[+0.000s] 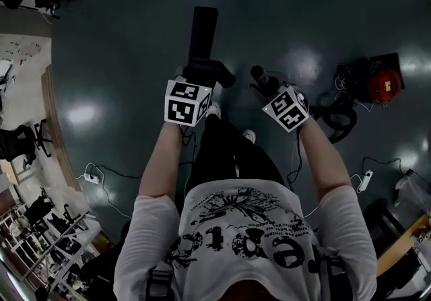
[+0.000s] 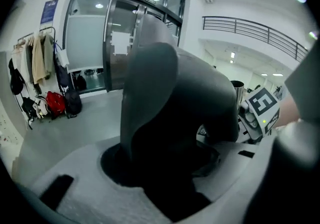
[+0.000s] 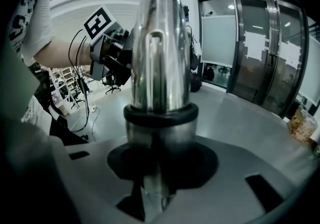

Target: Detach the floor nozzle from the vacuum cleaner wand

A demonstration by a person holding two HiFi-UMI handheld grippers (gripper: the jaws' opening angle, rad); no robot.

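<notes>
**While both jaws grip, nozzle and wand stand apart above the floor**

Where the left gripper (image 1: 196, 76) reaches out over the dark floor (image 1: 121, 30), its jaws are closed on the dark grey neck of the floor nozzle (image 1: 203, 30). In the left gripper view that neck fills the whole gap between the jaws and rises from them as a bent, bulky elbow. In the head view the nozzle's long black body runs on beyond the left jaws, away from the person.

The right gripper (image 1: 267, 85) has its jaws clamped on the wand (image 3: 160, 42), a shiny metal tube. A black collar rings the tube just above the jaws. In the head view the wand's end shows just beyond the right jaws, on the side toward the left jaws. A strip of bare floor shows between that end and the nozzle's elbow, so the two parts do not touch.

Seen from the right jaws, the left gripper sits beyond the wand and to its left. Glass doors (image 3: 260, 52) stand far behind the wand on the other side. A red machine (image 1: 384, 84) lies on the floor, well apart from the right jaws on their outer side.
</notes>
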